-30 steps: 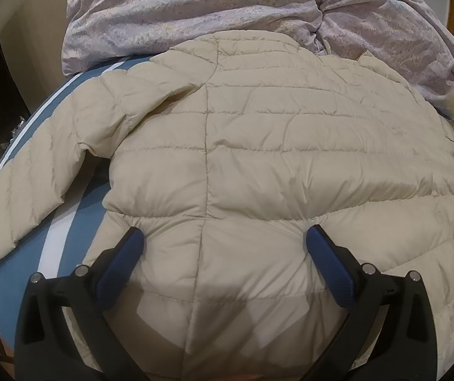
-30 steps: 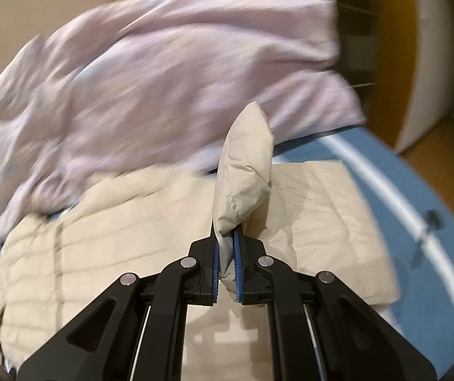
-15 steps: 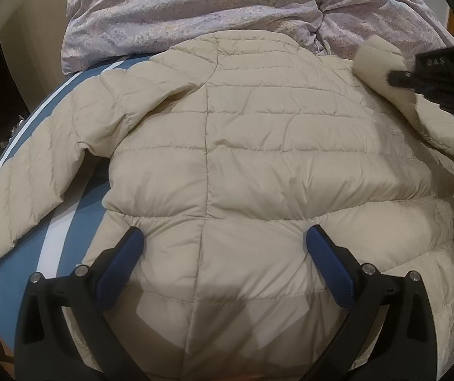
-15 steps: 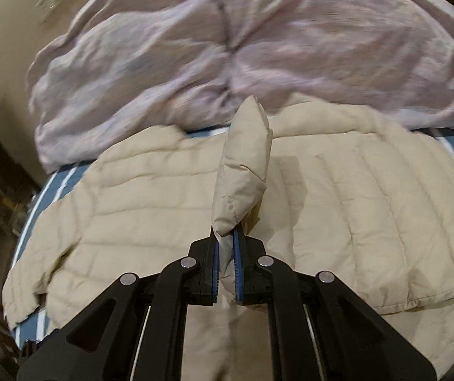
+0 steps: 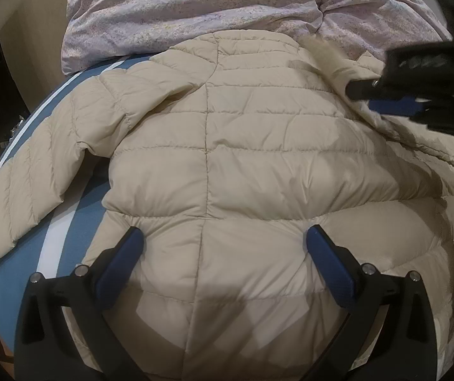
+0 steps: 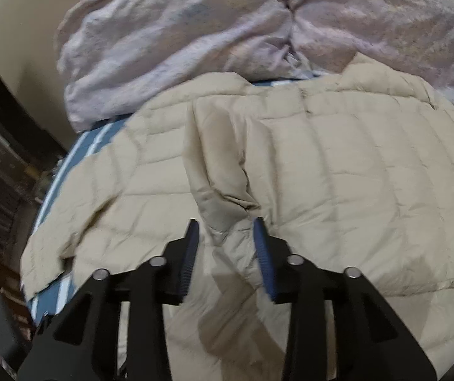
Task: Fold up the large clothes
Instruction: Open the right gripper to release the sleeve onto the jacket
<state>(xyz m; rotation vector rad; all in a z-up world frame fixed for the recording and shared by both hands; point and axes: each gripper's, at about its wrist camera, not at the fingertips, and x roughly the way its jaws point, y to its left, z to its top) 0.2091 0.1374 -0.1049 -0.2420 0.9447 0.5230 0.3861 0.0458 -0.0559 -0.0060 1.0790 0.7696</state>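
A beige quilted puffer jacket lies back-up and spread flat on a blue-and-white striped bed, its collar just beside a rumpled lilac duvet. The left claw hovers over the jacket's hem, wide apart. The right claw is opening, the jacket's folded-over sleeve cuff loose between its pads.
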